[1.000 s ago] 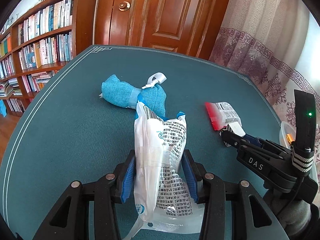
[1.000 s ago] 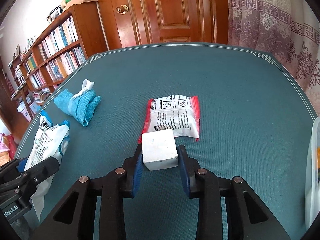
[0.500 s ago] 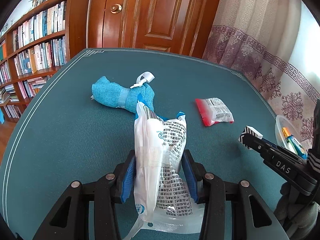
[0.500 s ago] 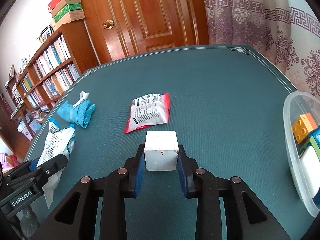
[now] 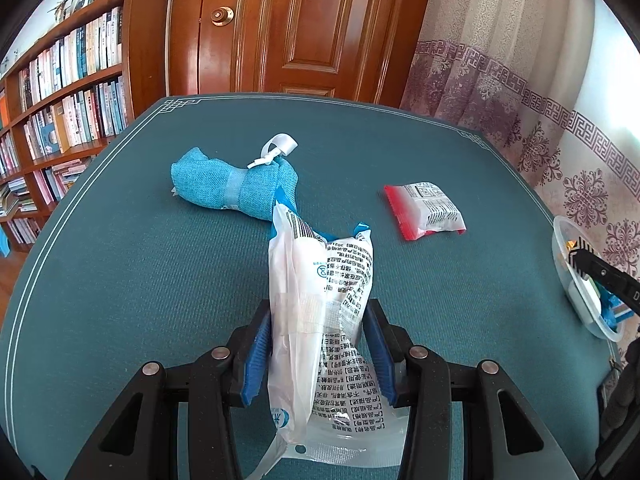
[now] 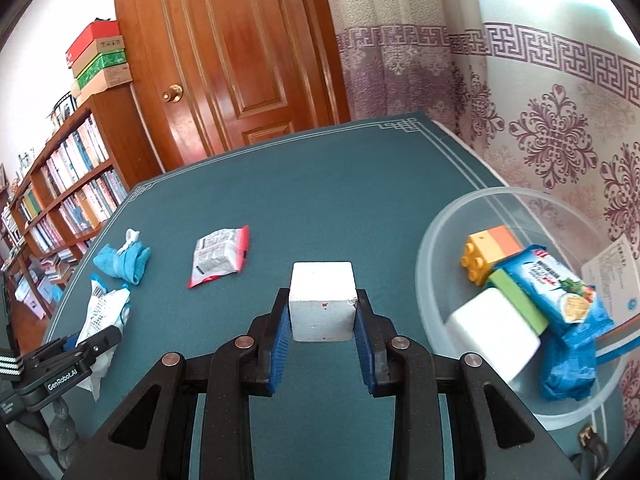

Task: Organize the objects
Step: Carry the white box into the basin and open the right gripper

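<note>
2 tools grip: left tool (image 5: 318, 346) 1 white bag (image 5: 320, 304), right tool (image 6: 322, 330) 1 white cube (image 6: 322, 300).

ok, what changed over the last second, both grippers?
The right gripper, shut on the white block, carried it away from the red-edged packet and over toward the clear bowl, which now fills the right of its view. Unchanged: the left gripper holds the white printed bag in place; the blue cloth and packet lie where they were.
</note>
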`<state>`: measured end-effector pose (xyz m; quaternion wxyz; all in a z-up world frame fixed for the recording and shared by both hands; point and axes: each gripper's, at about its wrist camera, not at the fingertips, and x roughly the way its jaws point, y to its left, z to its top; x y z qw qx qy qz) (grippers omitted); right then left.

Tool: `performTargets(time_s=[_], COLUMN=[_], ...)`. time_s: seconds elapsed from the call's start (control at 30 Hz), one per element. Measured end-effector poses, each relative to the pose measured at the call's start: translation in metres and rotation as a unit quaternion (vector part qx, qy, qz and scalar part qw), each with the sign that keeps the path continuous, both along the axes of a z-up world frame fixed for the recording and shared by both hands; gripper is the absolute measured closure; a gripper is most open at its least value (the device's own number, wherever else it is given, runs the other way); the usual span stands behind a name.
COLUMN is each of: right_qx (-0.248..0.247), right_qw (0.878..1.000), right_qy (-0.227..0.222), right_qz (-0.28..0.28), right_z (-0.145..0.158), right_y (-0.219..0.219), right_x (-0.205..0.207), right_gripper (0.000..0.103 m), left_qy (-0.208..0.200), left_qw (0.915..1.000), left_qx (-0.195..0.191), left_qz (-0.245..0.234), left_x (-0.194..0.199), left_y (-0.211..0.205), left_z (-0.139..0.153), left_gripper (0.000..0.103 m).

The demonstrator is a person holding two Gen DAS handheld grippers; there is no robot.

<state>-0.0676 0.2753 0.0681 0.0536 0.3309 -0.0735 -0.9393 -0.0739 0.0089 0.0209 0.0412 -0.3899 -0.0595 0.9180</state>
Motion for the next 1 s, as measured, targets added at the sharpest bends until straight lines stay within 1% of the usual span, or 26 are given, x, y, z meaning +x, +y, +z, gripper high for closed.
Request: performTargets(time_s=[0.17,0.37,0.53,0.63,0.73,0.8,0.87,1.0], right_qx=[0.005,0.021,0.027,0.034,0.030,0.017,0.013,0.008], right_qw=[0.999,0.996,0.993,0.991,0.989,0.988,0.988,0.989], right_qy=[0.001,0.006,0.000,0.003,0.011,0.008,0.012,0.018], right_qz=[-0.040,-0.082,-0.115,-0.128,-0.145,-0.151,-0.155,-0.147], right_z=[0.005,0.010,0.009,0.009,0.007,0.005,0.006,0.005], right_y=[0.038,0.073,0.100,0.113,0.129,0.140,0.145,0.146], right_x=[0.000,-0.002,-0.010,-0.015,-0.019,-0.019,-0.013,0.004], right_gripper=[0.072,0.072,0.072,0.072,0.071,0.068,0.063,0.063], left_qy=[-0.003,-0.008,-0.008,-0.008,-0.009,-0.010,-0.013,-0.018], left_qw=[1.0000,0.9998,0.9996,0.9995,0.9994,0.9992,0.9990,0.9988], left_qx=[-0.007,-0.020,-0.027,-0.031,-0.033,-0.037,-0.039,-0.038], left_qz=[-0.002,-0.004,-0.007,-0.007,-0.009,-0.011,-0.014,-0.025], left_x=[-0.001,-0.001,0.000,0.000,0.001,0.001,0.001,0.000], left_y=[0.002,0.008,0.011,0.013,0.016,0.019,0.022,0.032], left_z=[-0.002,-0.006,-0.004,-0.003,-0.002,-0.003,-0.004,-0.003], left_gripper=[0.055,0.055,0.055,0.055,0.055,0.055,0.055,0.055])
